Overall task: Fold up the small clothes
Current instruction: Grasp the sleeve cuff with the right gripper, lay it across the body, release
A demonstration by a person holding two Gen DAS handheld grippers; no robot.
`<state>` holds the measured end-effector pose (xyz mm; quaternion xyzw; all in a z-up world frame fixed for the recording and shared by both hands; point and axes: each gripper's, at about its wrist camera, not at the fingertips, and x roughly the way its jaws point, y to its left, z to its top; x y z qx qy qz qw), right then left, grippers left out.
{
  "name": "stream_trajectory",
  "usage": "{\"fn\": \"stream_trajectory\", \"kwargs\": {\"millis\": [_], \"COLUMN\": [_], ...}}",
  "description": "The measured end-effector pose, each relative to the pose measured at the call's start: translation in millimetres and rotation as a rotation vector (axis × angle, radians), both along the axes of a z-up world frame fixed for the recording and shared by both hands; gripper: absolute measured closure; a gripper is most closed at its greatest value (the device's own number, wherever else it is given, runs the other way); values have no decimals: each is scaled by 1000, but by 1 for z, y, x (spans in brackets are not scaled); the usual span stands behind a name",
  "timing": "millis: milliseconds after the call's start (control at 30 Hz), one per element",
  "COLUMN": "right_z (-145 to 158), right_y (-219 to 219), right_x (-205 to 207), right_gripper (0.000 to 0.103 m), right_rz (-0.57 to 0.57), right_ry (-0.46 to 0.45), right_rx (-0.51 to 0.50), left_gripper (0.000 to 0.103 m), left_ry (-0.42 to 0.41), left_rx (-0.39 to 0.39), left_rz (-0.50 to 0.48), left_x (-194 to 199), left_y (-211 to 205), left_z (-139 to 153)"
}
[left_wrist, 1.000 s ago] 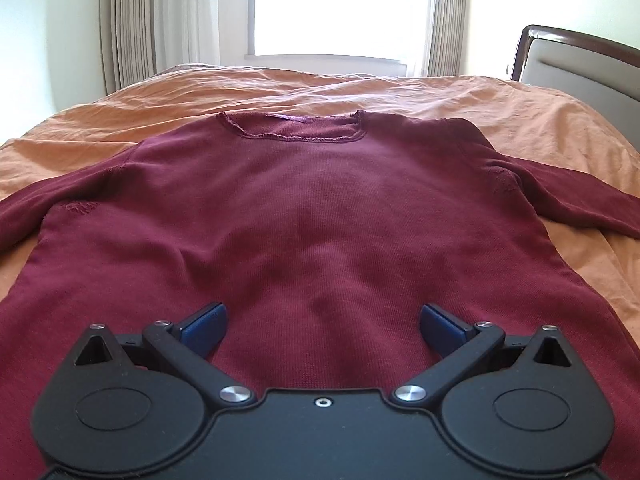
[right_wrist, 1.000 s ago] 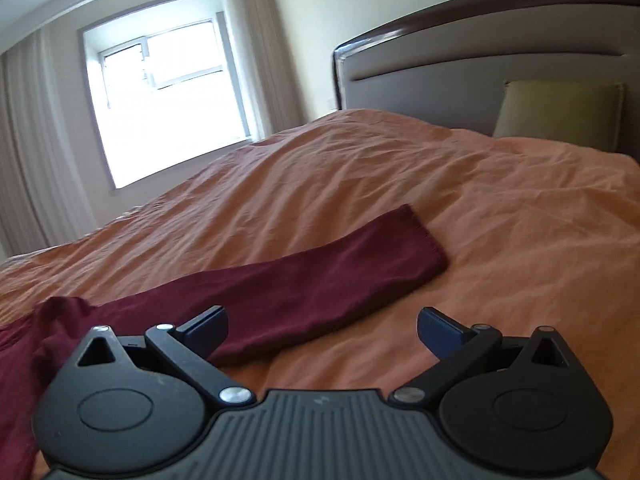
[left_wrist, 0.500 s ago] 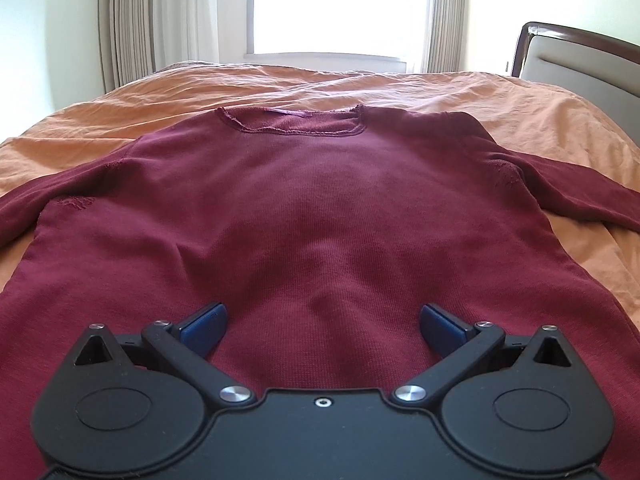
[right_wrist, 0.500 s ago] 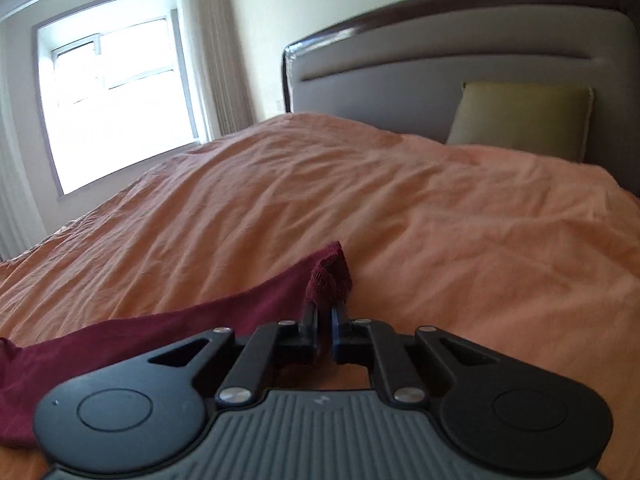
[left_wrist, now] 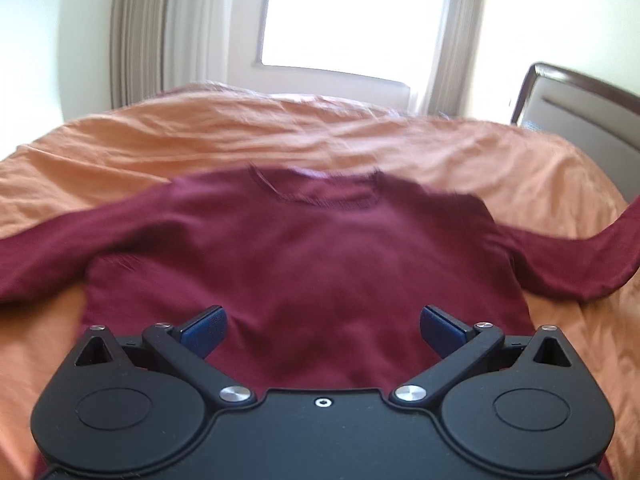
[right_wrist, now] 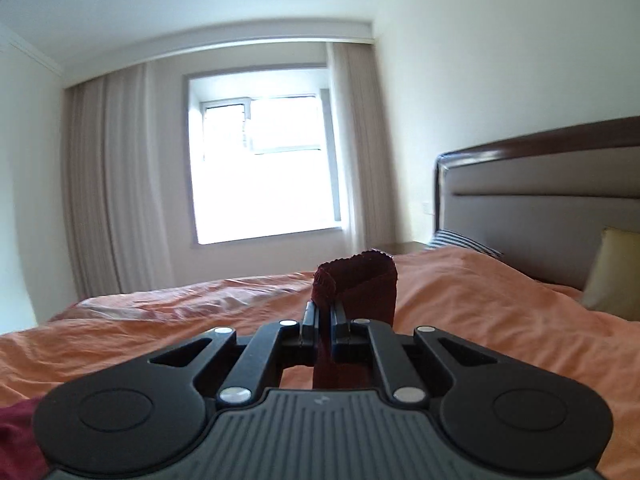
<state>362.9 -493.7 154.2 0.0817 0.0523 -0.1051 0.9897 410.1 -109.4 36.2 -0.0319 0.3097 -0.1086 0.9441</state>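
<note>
A dark red long-sleeved sweater [left_wrist: 304, 264] lies flat on the orange bedspread [left_wrist: 280, 140], neckline toward the window. My left gripper [left_wrist: 322, 326] is open and empty, hovering over the sweater's lower body. Its right sleeve [left_wrist: 592, 264] rises off the bed toward the right edge. In the right wrist view my right gripper [right_wrist: 324, 320] is shut on the cuff of that sleeve [right_wrist: 360, 284] and holds it up above the bed; the cuff sticks out past the fingertips.
A brown padded headboard [right_wrist: 540, 200] stands on the right, with a yellow pillow [right_wrist: 612, 272] and a striped pillow [right_wrist: 464, 242] before it. A bright window [right_wrist: 264, 172] with beige curtains is on the far side of the bed.
My right gripper closed on the sleeve cuff and has lifted it off the bed. My left gripper has pulled back and up from the sweater, staying open.
</note>
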Motion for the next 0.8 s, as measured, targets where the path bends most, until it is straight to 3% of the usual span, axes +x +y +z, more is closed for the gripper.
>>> {"fn": "stream_trajectory", "kwargs": {"millis": [200, 367, 533, 667, 800], "right_z": [25, 17, -25, -78, -121], "right_y": [103, 198, 273, 323, 348], "right_x": [36, 64, 88, 102, 106], "right_gripper": [97, 97, 97, 97, 97], "right_rz": [246, 426, 521, 569, 615], "right_ry": [-52, -28, 70, 189, 288], "right_rx": [-27, -101, -169, -207, -217], "left_gripper": [1, 1, 1, 1, 1], "left_ry": [-24, -53, -45, -38, -21], "left_rx": [-10, -3, 3, 6, 5], "left_rz": [73, 145, 233, 284, 316], "left_x": [-5, -16, -24, -29, -35], "left_y": [44, 89, 133, 160, 178], "left_z": [25, 34, 34, 29, 23]}}
